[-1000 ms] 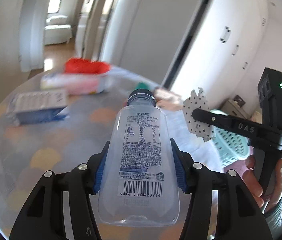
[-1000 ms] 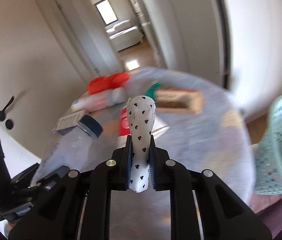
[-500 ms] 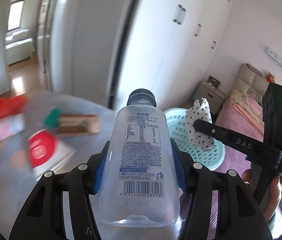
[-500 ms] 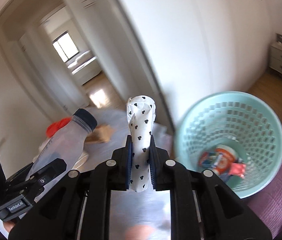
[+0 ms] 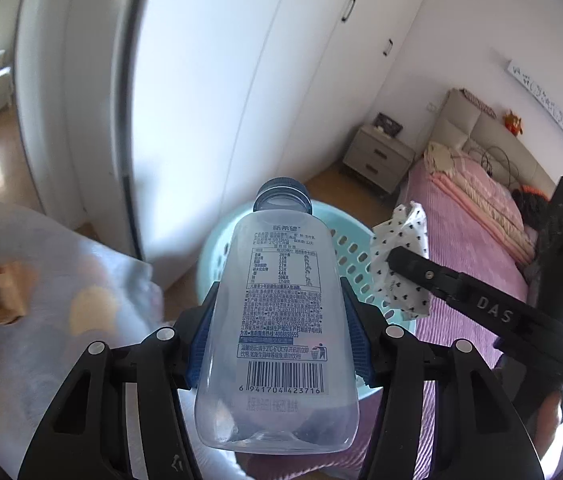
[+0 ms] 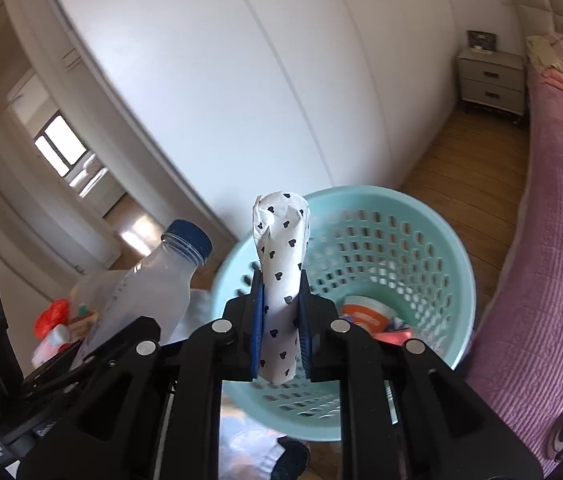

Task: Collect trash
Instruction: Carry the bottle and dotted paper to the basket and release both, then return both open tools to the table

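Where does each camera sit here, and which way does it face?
Left wrist: on the left gripper, facing the basket and bed; it shows its own fingers clamping the bottle, plus the right gripper.
Right wrist: on the right gripper, looking down into the basket; its fingers pinch the paper.
Shared: basket, bottle, paper, bed.

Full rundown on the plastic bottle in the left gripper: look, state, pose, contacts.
The plastic bottle is clear, flat-sided and looks empty, with a dark blue cap and a printed label with a barcode. The left gripper is shut on its lower body, blue pads pressing both sides, cap pointing away toward the teal basket. Nothing else touches it.
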Demonstrator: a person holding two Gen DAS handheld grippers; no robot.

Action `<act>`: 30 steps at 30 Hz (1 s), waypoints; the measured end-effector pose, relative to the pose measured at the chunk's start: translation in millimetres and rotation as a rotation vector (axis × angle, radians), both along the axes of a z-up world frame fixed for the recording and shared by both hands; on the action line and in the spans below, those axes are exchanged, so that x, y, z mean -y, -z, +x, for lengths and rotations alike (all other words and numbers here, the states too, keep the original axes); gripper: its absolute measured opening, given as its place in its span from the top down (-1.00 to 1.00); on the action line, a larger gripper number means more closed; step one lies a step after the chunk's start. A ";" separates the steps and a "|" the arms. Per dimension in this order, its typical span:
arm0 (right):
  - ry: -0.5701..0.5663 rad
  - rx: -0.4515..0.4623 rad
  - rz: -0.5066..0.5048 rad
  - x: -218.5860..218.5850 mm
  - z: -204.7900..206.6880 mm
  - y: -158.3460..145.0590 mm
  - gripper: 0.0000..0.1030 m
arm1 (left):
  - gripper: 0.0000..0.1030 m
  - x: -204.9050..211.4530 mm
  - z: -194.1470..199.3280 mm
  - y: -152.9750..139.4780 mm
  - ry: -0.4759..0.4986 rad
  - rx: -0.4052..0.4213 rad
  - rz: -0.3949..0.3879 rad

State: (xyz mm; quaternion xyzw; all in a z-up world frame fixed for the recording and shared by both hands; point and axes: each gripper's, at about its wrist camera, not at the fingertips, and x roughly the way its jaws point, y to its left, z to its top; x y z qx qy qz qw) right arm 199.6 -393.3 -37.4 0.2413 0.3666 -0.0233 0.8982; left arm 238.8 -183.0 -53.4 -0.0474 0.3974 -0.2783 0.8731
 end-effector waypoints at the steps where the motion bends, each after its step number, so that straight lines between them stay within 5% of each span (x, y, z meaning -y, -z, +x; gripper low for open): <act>1: 0.010 -0.005 -0.002 3.7 0.2 1.6 0.75 | -0.04 4.0 4.2 2.8 0.002 -0.008 0.003; 9: 0.047 -0.054 -0.038 13.2 16.9 13.9 0.69 | -0.15 23.0 30.7 21.8 0.006 -0.057 -0.021; 11: 0.042 -0.074 -0.023 14.4 22.0 19.9 0.54 | -0.15 19.6 28.1 20.5 0.004 -0.056 -0.029; 13: 0.052 -0.082 -0.022 15.4 21.8 22.6 0.08 | -0.18 9.3 24.0 19.6 0.005 -0.058 -0.053; 14: 0.065 -0.079 -0.031 15.1 20.2 22.2 0.00 | -0.20 2.8 21.2 18.8 -0.003 -0.052 -0.058; 21: 0.051 -0.034 -0.044 -0.7 7.0 7.3 0.00 | -0.21 -41.2 -7.5 -1.5 -0.031 -0.015 -0.135; 30: -0.108 0.081 -0.089 -69.2 -3.7 -30.5 0.00 | -0.23 -102.5 -53.4 -42.4 -0.081 0.104 -0.156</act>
